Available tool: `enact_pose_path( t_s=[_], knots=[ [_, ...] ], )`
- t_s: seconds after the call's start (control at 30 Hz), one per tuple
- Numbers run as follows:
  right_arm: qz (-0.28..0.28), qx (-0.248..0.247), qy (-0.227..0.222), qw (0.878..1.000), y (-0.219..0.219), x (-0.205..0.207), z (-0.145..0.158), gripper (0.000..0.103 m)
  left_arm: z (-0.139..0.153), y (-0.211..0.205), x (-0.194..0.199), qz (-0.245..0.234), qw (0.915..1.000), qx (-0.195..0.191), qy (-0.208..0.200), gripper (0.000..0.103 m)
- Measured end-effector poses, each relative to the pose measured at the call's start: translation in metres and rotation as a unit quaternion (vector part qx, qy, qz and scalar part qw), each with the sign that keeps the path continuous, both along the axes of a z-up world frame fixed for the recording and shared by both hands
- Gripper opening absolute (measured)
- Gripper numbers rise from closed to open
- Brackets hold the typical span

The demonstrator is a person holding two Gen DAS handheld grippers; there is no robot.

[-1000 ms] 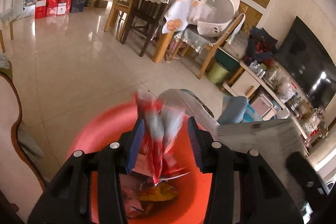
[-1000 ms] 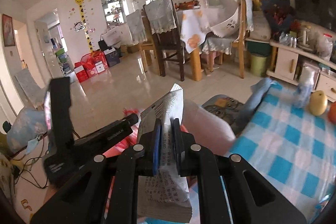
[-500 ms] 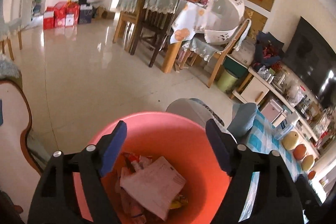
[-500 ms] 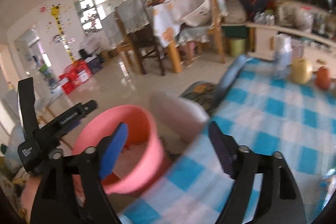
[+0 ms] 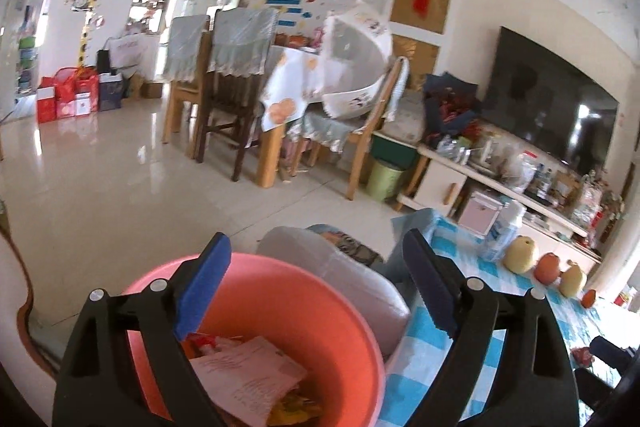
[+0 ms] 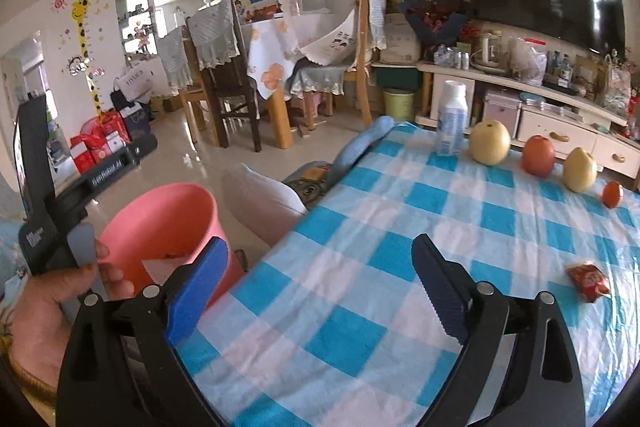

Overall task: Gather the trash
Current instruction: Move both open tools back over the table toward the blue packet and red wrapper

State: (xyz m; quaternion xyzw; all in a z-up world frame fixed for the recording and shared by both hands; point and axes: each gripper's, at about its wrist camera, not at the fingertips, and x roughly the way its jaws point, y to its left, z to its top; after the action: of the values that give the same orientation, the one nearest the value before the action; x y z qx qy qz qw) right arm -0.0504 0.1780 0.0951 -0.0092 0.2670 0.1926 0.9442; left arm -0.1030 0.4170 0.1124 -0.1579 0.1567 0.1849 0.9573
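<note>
The left gripper stood with its blue pads wide apart; the jaws had just been opening and nothing was between them. It hung over the rim of the pink bin, which filled the view from 6 to 8 o'clock. In the bin lay a printed paper sheet on top of some red and yellow wrappers.

The right gripper also had its jaws far apart, just opened, with only the blue checked tablecloth showing between them. At 3 o'clock of this gripper a small red wrapper lay on the cloth, well apart from the fingers. At 1 o'clock stood a white bottle, and beside it a row of fruit: a yellow pear, a red apple, another pear and a small orange. At 9 o'clock a hand gripped the handle of the other tool, touching the bin.
</note>
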Motion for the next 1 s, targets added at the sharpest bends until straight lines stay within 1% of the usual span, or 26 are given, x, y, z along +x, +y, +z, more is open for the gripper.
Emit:
enact_pose_path(
  t_s=[0.13,0.23,0.3,0.43,0.5,0.63,1.0],
  knots=[
    [-0.011,-0.007,0.0,1.0,-0.009,-0.01,-0.002,0.094,-0.002,-0.013,0.008,-0.027,0.9996,-0.006,0.01,0.088],
    [-0.02,-0.007,0.003,1.0,-0.019,-0.015,-0.002,0.095,-0.001,-0.028,0.016,-0.04,0.9985,0.01,0.036,0.088],
    [-0.026,-0.008,0.002,1.0,-0.026,-0.019,-0.001,0.095,-0.001,-0.037,0.016,-0.046,0.9978,0.021,0.043,0.088],
    [-0.035,-0.011,0.008,0.999,-0.039,-0.027,-0.001,0.096,0.0,-0.06,0.018,-0.049,0.9952,0.06,0.059,0.089],
    [-0.039,-0.014,0.01,0.999,-0.045,-0.03,-0.002,0.097,0.001,-0.068,0.021,-0.055,0.9937,0.07,0.068,0.094],
    [-0.048,-0.012,0.012,0.999,-0.06,-0.039,-0.002,0.098,0.001,-0.086,0.024,-0.073,0.9902,0.086,0.082,0.095],
    [-0.079,0.005,0.01,0.997,-0.108,-0.052,-0.002,0.098,-0.001,-0.12,0.031,-0.088,0.9848,0.102,0.109,0.097]
  ],
)
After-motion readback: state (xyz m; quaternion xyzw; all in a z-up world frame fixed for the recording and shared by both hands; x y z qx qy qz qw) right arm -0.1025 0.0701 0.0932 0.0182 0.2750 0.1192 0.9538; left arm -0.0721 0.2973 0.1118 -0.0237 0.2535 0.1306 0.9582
